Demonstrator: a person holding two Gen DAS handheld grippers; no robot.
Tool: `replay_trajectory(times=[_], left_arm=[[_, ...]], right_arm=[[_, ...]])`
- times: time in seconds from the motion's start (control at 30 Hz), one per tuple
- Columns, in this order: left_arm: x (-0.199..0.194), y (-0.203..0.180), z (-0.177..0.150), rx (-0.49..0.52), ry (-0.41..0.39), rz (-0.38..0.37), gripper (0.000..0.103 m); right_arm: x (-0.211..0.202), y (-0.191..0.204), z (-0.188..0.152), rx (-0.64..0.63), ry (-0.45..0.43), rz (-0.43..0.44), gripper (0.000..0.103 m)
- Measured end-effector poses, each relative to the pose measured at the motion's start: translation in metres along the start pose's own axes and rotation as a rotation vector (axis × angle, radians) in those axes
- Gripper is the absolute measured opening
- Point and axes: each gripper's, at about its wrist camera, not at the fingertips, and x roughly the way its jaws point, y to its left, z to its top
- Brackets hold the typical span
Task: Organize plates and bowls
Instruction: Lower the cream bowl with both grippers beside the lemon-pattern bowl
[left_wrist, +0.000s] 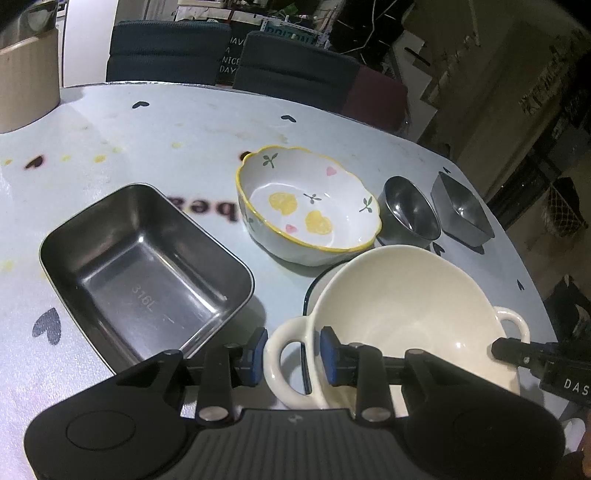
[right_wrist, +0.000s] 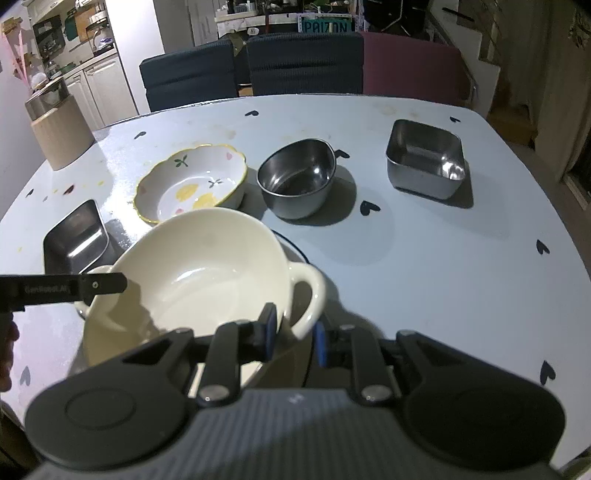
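Pale heart-print table (right_wrist: 424, 258); steel tray (left_wrist: 144, 273), floral bowl (left_wrist: 306, 206), two steel bowls (right_wrist: 299, 181).

The worktop (right_wrist: 443, 258) is pale blue with small dark hearts printed on it. Behind it stand two dark chairs (right_wrist: 258, 66) and one maroon chair (right_wrist: 410, 62). A round beige container (right_wrist: 61, 136) stands near its left edge.

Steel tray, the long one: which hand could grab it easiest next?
Probably left. The left gripper sits right beside the long steel tray; the right gripper has the cream bowl in between.
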Motion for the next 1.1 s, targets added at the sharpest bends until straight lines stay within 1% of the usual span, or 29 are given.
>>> replay_trajectory(times=[0.27,0.37,0.57,0.63,0.73,1.1], left_arm=[[0.001,-0.001,0.000,-0.001,0.002,-0.004,0.032],[0.000,-0.004,0.000,0.014,-0.001,-0.005,0.032],[-0.001,-0.007,0.000,0.021,-0.004,-0.028,0.031],[-0.002,-0.008,0.001,0.024,-0.004,-0.027,0.031],[-0.002,-0.007,0.001,0.019,-0.003,-0.027,0.031],[-0.002,-0.006,0.002,0.024,0.000,-0.014,0.032]], right_arm=[[0.000,0.001,0.000,-0.009,0.002,-0.003,0.026],[0.000,0.000,0.001,-0.005,0.008,-0.005,0.026],[0.009,-0.007,0.001,0.048,0.061,-0.016,0.029],[0.013,-0.006,0.001,0.031,0.086,-0.041,0.032],[0.014,-0.002,-0.002,0.010,0.082,-0.052,0.034],[0.015,-0.003,-0.001,0.020,0.083,-0.032,0.033]])
